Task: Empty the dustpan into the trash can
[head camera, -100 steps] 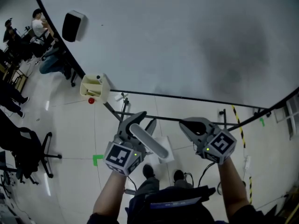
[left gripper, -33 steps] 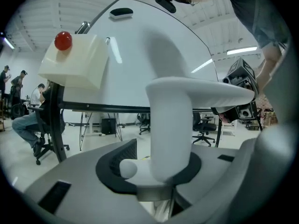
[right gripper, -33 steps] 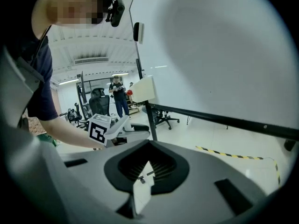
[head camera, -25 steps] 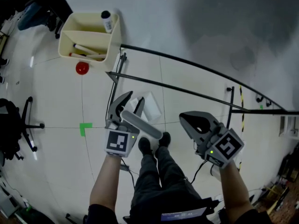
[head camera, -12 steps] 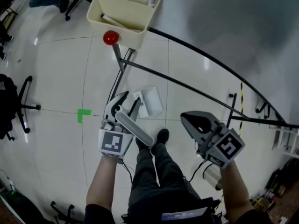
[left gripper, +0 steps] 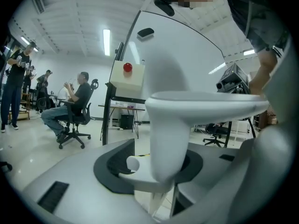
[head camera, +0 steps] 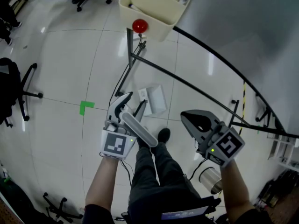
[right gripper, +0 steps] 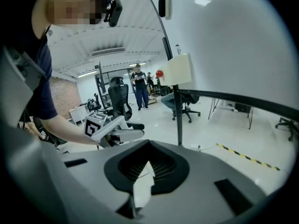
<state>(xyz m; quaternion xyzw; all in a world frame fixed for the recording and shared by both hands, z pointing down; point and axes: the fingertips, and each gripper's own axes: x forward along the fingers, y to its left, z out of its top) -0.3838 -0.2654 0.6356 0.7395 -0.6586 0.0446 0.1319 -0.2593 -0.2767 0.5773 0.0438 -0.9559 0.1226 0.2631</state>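
Evidently the carry is under way, judging by how things hang. At the floor's left side stands an office chair (head camera: 18, 94), with a green tape mark (head camera: 86, 107) stuck on the tiles beside it; neither concerns the job.

Next comes the left gripper (head camera: 133, 102), clasping the dustpan (head camera: 154, 99) by its long pale handle (head camera: 139, 130). Its jaws have just been easing wider, yet the handle sits between them in the left gripper view. The pan appears to hang off the floor ahead of the person's shoes. Carrying it by the handle with the pan low probably keeps any sweepings from spilling.

Above it, a cream box (head camera: 154, 8) with a red knob (head camera: 139, 26) is fixed to a black frame.

Further right, the right gripper (head camera: 188, 118) has its jaws drawn together on nothing, likely kept free. A shiny cylinder (head camera: 209, 179) lies at the floor's lower right; whether that is the trash can I cannot tell.

No brand or wording is legible; only square black-and-white markers (head camera: 115, 144) show on the cubes.
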